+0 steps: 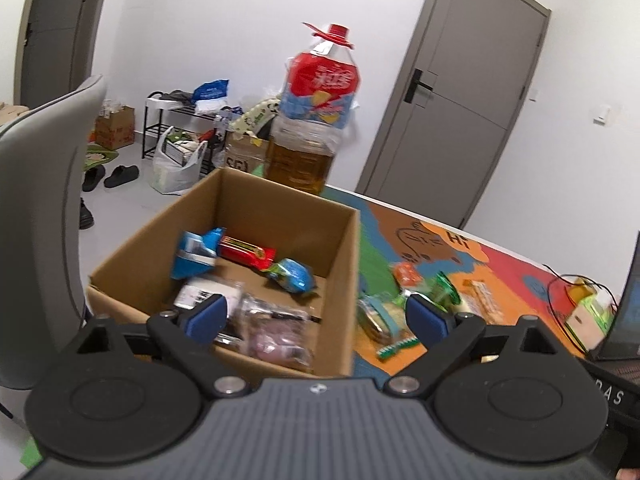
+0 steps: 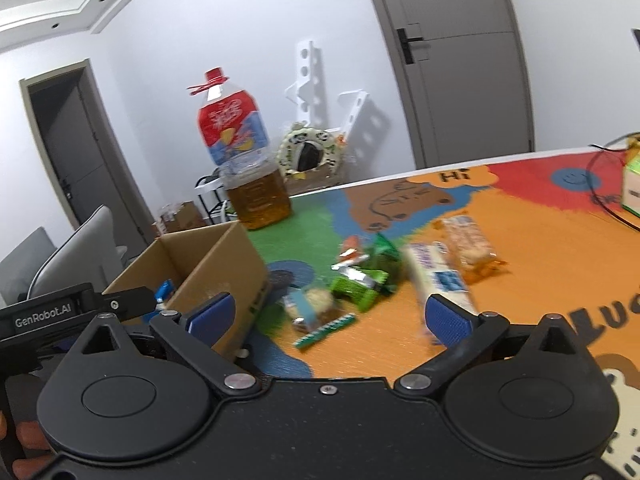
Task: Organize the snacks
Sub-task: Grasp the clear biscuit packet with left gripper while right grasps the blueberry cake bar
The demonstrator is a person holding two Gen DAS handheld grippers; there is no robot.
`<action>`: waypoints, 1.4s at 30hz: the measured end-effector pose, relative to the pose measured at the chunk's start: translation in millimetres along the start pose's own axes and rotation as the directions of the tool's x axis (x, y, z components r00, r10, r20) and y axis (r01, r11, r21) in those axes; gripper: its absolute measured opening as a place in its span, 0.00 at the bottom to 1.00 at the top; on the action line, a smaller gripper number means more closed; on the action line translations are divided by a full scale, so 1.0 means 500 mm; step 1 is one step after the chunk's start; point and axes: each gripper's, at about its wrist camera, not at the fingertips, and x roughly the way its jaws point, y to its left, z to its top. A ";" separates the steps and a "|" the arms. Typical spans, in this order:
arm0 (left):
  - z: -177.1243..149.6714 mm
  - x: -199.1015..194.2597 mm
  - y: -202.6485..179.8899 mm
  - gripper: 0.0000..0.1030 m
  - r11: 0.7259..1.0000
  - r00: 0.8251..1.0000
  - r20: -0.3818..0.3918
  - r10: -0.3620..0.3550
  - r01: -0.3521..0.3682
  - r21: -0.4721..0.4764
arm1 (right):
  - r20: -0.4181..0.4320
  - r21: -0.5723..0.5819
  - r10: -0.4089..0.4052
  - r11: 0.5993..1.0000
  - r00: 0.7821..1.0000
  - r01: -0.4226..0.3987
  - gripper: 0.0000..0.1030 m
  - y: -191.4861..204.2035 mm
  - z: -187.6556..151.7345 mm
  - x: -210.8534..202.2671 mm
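The left tool (image 1: 316,316) is standing wide apart, gripping nothing, over the cardboard box (image 1: 340,280) holding several snack packets (image 1: 248,254). The right tool (image 2: 327,314) is likewise gaping empty above the counter (image 2: 540,248), where loose snacks (image 2: 360,280) are lying at the box's three o'clock, an oil bottle (image 2: 248,176) at twelve.

snack packets (image 2: 372,276) on mat motion-blurred, labels unreadable; laptop (image 1: 624,312) cut off at right edge; box (image 1: 224,264) bottom partly hidden
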 end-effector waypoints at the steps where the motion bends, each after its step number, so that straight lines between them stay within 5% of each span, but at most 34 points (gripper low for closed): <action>1: -0.002 -0.001 -0.007 0.93 1.000 1.000 -0.003 -0.005 0.005 0.005 | 0.003 0.005 -0.004 1.000 1.000 0.004 1.00 -0.007 0.000 -0.003; 31: -0.041 0.044 -0.172 0.90 0.985 0.994 -0.007 -0.106 0.106 0.136 | 0.012 0.131 -0.075 0.989 0.997 0.073 0.99 -0.195 -0.019 -0.030; 42: -0.070 0.136 -0.201 0.78 0.982 0.993 -0.060 -0.107 0.114 0.149 | -0.035 0.147 -0.069 0.986 0.997 0.073 0.79 -0.230 -0.018 0.027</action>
